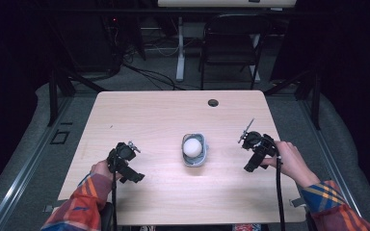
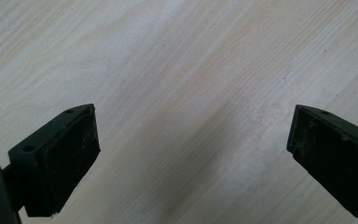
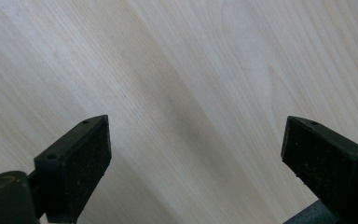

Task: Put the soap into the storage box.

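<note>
A small grey cup [image 1: 194, 159] holding a white ball [image 1: 192, 147] stands at the middle of the light wooden table [image 1: 164, 115]. My left gripper [image 1: 124, 163] is held over the table's front left, well to the left of the cup. In the left gripper view its jaws [image 2: 191, 135] stand wide apart over bare wood. My right gripper [image 1: 256, 151] hovers to the right of the cup, near the table's right edge. Seen from the right gripper view, its jaws [image 3: 196, 140] are open too, with nothing but wood grain between them.
A round cable hole [image 1: 213, 102] sits in the table near its far edge. Behind the table stand a black chair [image 1: 231, 43] and a white desk leg [image 1: 179, 48]. Dark cables trail from both grippers over the front edge.
</note>
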The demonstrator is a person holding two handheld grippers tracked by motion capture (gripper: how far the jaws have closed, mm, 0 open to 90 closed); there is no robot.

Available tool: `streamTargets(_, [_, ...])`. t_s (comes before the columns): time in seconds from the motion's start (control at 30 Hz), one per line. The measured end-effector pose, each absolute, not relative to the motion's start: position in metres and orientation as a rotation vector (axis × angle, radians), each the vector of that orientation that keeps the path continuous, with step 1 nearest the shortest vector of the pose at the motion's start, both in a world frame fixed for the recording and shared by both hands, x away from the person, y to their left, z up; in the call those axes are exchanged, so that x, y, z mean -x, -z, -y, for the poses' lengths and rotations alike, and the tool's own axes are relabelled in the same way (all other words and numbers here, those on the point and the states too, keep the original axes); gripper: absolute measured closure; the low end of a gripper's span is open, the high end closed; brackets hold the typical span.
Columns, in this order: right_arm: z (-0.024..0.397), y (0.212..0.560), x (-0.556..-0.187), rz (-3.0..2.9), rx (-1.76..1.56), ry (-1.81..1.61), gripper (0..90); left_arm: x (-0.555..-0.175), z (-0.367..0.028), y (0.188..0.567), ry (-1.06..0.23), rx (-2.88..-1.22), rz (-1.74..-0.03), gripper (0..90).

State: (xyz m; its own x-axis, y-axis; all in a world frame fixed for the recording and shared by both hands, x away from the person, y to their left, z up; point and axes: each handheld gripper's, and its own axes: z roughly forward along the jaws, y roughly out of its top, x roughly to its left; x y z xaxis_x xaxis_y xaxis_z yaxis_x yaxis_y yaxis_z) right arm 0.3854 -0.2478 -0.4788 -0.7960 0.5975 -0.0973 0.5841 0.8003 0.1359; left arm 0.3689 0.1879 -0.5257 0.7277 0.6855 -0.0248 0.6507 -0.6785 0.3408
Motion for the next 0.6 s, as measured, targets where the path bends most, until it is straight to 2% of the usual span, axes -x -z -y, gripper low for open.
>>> streamTargets(0.6, [0.290, 0.518, -0.356, -2.837, -1.041, -0.109, 6.3, -0.369, -0.187, 0.526, -0.146, -2.614, -1.039, 1.8])
